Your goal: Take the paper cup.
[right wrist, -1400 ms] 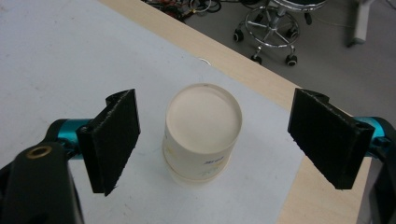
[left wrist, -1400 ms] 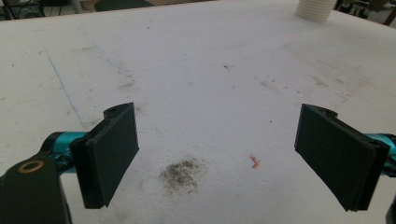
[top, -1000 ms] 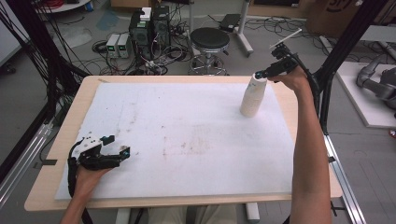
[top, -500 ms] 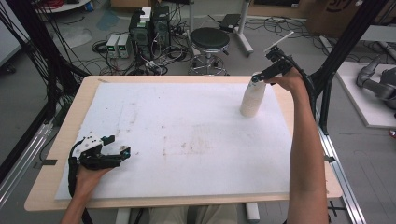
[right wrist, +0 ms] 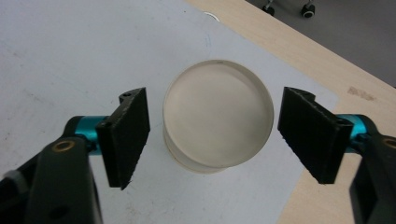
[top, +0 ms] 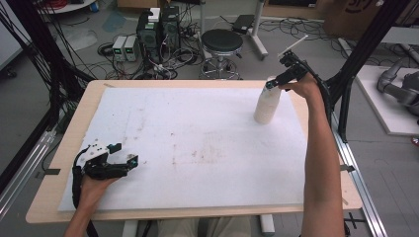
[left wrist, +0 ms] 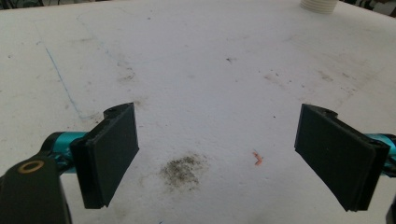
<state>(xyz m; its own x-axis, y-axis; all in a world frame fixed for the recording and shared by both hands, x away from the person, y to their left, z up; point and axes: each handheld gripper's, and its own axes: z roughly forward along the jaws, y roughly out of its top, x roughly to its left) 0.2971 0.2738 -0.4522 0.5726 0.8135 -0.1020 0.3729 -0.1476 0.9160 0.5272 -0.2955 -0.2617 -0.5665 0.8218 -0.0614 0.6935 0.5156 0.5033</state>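
Step in hand, by my read: the grasp on the stack of cups, not yet made. The stack stands upright, mouth-down by the look of it, on the white mat at the far right of the table, close to the mat's right edge.

Right gripper sits directly above the stack, pointing down. Its jaws have just been closing, with the flat round top of the stack between them. In the right gripper view there is a visible gap on both sides, so the pads are not pressing yet. The top looks a little closer to the left pad than the right.

Left gripper rests at the near left of the mat, well apart from the stack, jaws wide with nothing between them. Its own view shows bare stained mat and the stack's rim far off at the top edge.

Next move probably calls for:
- finishing the close until both pads bite the top cup
- a straight lift; the stack is tall and may tip
- expecting one cup to come off, not the whole stack
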